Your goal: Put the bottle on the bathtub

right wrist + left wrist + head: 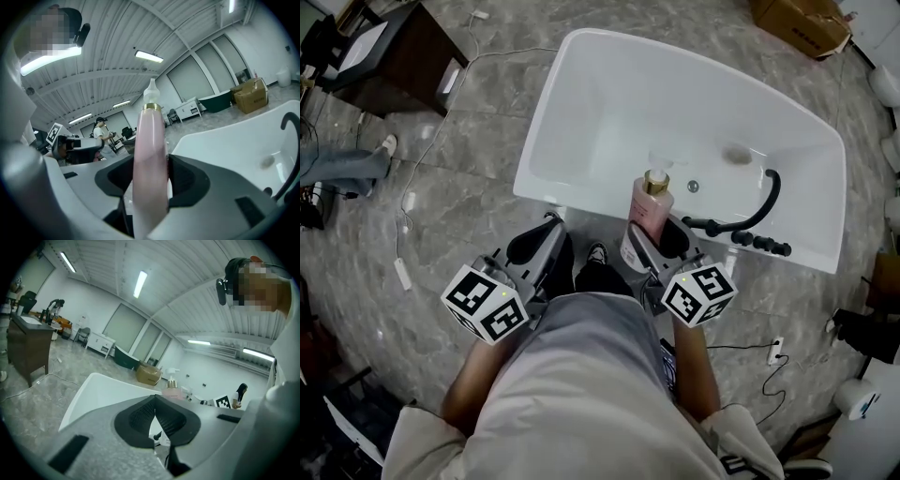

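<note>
Your right hand-held gripper (151, 185) pinches pink bottle (651, 208) low on body, upright over bathtub (546, 192) near rim. Empty left hand-held gripper (155, 414) pressed together. Probably slick, stiff, top-heavy: hold body, not pump (655, 178).

One bottle (651, 208), one bathtub (598, 120)
</note>
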A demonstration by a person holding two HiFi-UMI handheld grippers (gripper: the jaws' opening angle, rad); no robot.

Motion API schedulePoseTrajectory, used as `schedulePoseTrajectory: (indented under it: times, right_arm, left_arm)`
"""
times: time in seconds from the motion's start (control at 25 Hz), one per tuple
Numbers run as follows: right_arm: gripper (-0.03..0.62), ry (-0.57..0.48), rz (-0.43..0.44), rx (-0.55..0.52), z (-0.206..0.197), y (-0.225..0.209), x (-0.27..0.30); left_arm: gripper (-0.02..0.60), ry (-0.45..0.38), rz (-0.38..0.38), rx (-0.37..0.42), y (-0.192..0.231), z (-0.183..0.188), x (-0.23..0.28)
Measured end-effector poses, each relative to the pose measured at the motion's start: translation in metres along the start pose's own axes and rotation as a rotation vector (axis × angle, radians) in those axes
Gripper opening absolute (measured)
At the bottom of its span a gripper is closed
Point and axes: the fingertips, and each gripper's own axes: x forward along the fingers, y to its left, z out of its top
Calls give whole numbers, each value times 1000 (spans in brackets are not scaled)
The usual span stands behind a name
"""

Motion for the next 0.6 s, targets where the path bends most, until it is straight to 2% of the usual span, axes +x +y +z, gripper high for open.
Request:
schedulePoseTrajectory:
  times: [0.6]
  right_arm:
    - [212, 66, -153, 13, -56, -57, 32]
  left_arm:
    - [5, 20, -15, -59, 10, -9, -6]
